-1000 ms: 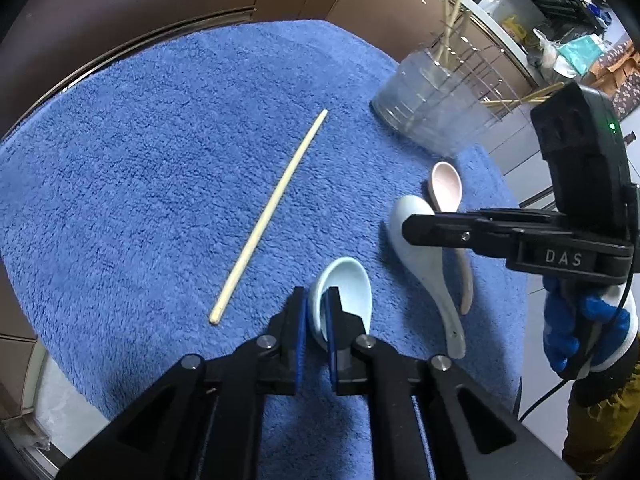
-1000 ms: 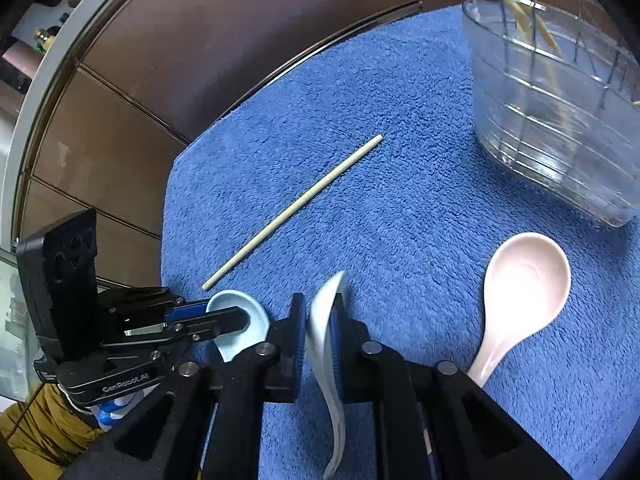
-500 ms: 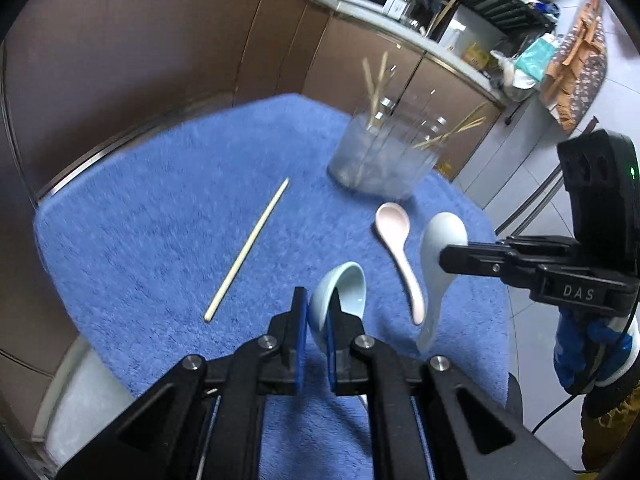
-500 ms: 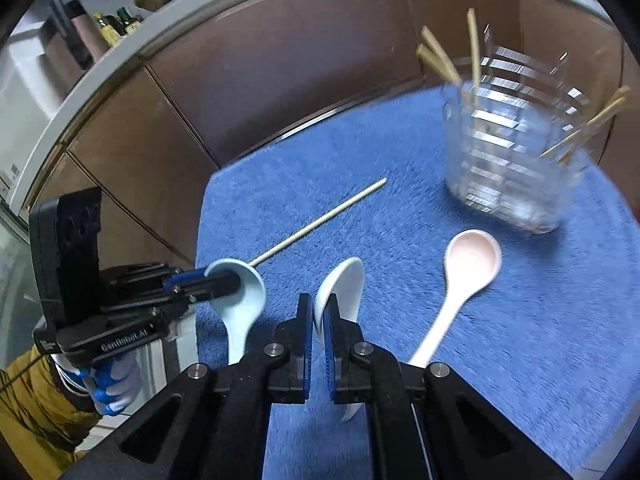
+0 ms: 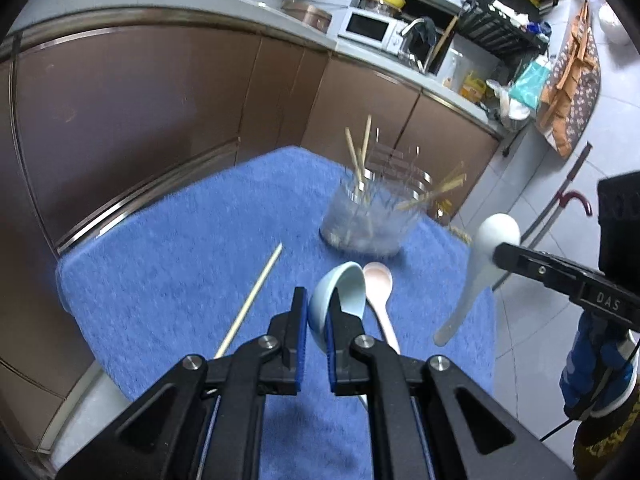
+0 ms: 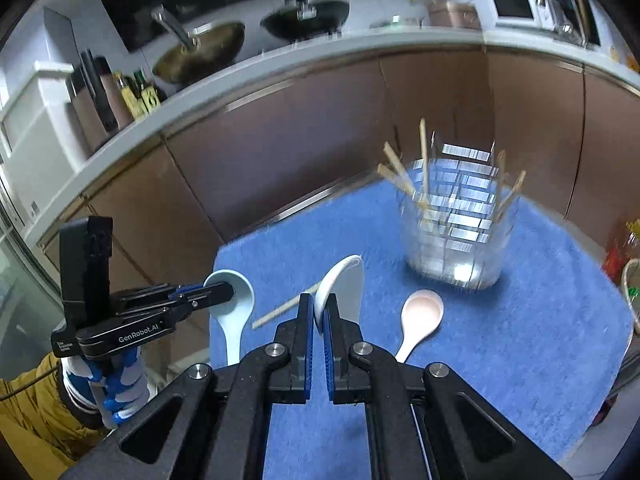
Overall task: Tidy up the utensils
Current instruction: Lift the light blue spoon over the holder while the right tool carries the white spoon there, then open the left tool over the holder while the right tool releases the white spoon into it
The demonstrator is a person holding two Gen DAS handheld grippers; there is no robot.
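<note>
My left gripper (image 5: 316, 304) is shut on the rim of a pale blue spoon (image 5: 340, 300), held above the blue mat (image 5: 168, 276); the same blue spoon (image 6: 232, 308) shows at the left of the right wrist view. My right gripper (image 6: 319, 312) is shut on a white spoon (image 6: 344, 288), also in the air, seen as the white spoon (image 5: 476, 268) at the right of the left wrist view. A pink spoon (image 6: 420, 316) and one loose chopstick (image 5: 252, 300) lie flat on the mat. A clear utensil holder (image 6: 456, 236) with several chopsticks stands at the mat's far side.
Brown cabinet fronts (image 5: 140, 120) curve behind the mat. The counter above carries a microwave (image 5: 368, 28), pans (image 6: 200, 48) and bottles. A person's gloved hand (image 6: 112, 384) and yellow sleeve hold the left gripper. Tiled floor lies beyond the mat's right edge.
Both grippers have lifted their spoons off the mat and tilted up, so the holder and the counter have come into view. The pink spoon and the loose chopstick have stayed in place.
</note>
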